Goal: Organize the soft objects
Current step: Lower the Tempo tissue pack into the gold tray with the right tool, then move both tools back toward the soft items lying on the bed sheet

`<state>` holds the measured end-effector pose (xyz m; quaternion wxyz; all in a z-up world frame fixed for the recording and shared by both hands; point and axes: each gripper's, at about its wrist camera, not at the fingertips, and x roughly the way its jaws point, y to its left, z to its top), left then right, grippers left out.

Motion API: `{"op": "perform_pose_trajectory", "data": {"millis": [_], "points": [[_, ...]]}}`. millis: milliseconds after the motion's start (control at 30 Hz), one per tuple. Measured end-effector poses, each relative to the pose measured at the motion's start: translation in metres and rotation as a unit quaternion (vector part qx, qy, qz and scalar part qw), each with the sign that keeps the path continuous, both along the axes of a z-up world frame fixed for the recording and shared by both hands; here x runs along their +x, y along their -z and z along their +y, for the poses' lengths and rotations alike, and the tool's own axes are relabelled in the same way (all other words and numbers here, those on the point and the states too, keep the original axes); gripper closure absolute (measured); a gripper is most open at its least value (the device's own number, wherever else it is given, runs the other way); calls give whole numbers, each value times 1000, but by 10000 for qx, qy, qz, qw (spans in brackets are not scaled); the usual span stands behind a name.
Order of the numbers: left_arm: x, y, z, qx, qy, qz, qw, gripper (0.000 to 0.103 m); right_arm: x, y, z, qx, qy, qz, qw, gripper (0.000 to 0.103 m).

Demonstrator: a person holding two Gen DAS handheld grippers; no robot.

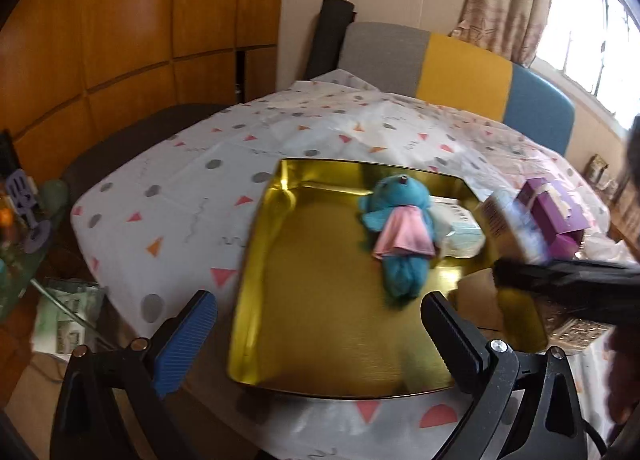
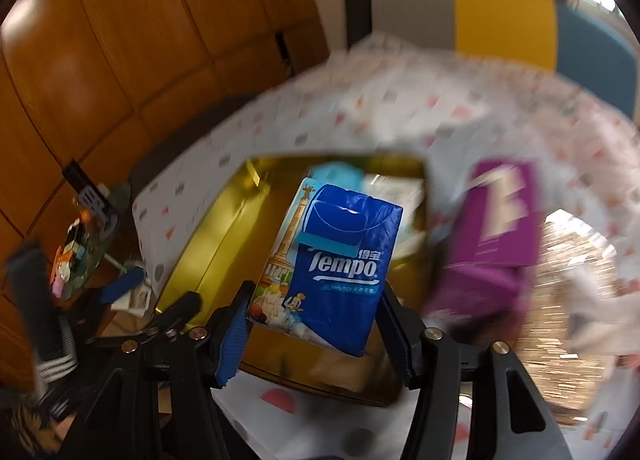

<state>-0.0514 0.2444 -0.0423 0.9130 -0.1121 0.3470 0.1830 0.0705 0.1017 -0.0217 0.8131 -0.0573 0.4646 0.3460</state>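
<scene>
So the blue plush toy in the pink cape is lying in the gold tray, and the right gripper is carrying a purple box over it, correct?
Not quite. The right gripper carries a blue Tempo tissue pack, not a purple box, as the right wrist view shows. The blue plush toy does lie in the gold tray.

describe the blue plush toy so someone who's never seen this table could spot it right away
On the table with the white spotted cloth lies a shiny gold tray. Toward its far right part lies the blue plush toy, on its back with its head away from the camera. Unlike the pale packet beside it, it is fuzzy turquoise and wears a pink cloth.
</scene>
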Motion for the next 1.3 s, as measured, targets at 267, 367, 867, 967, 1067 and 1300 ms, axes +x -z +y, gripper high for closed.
{"op": "perform_pose_trajectory", "data": {"millis": [267,367,867,967,1067,1300], "points": [[2,11,7,68,-108,270,9996,0,26,62,17,-275,356,579,9973,42],[4,13,6,17,-67,301,9995,0,23,58,10,-180,366,512,9979,37],[13,13,-18,97,309,426,9986,0,-7,-18,-81,128,918,-931,9913,36],[13,12,-23,143,344,432,9984,0,-7,-30,-109,215,1235,-1085,9862,36],[15,13,-28,163,428,480,9978,0,-4,-36,-143,295,1597,-1153,9800,36],[17,10,-39,192,662,478,9965,0,11,-35,-232,227,2623,-1115,9582,36]]}}
